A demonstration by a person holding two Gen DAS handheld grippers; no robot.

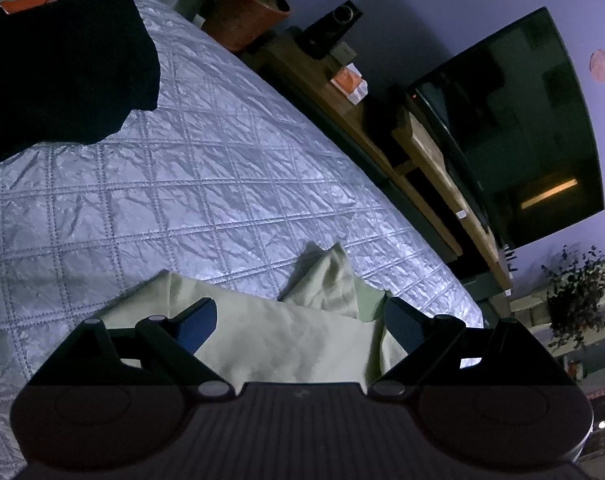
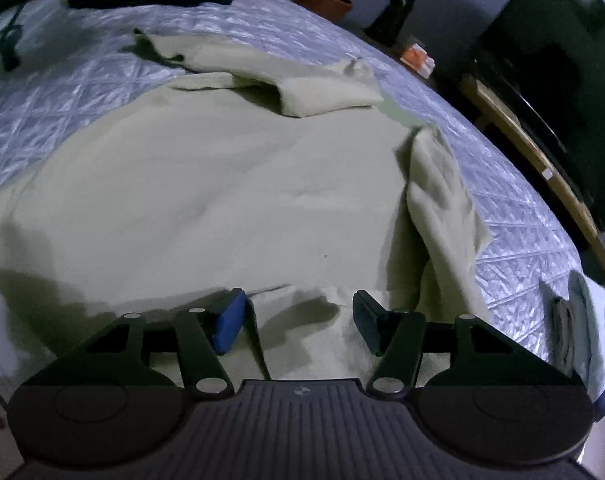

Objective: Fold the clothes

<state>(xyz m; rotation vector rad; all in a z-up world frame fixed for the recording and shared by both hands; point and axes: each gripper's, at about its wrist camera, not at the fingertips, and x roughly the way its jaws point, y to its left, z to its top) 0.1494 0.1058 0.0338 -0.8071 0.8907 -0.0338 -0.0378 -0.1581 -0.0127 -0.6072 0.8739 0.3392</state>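
Observation:
A pale green garment [image 2: 222, 184] lies spread on the quilted bed cover [image 2: 502, 208], one sleeve folded across its top [image 2: 302, 80] and another bunched along its right side [image 2: 442, 216]. My right gripper [image 2: 298, 320] hovers open over the garment's near hem, blue pads apart, with nothing between them. In the left wrist view the same pale green garment [image 1: 294, 340] shows beneath my left gripper [image 1: 302, 320], which stands wide open above a raised fold [image 1: 330, 276] near the bed's edge.
A dark garment [image 1: 62, 64] lies further up the bed cover [image 1: 222, 160], over something orange. Beside the bed runs a wooden shelf [image 1: 422, 152] with a television [image 1: 522, 128], a clay pot [image 1: 246, 8] and small boxes. Folded light cloth [image 2: 582, 320] lies at the bed's right.

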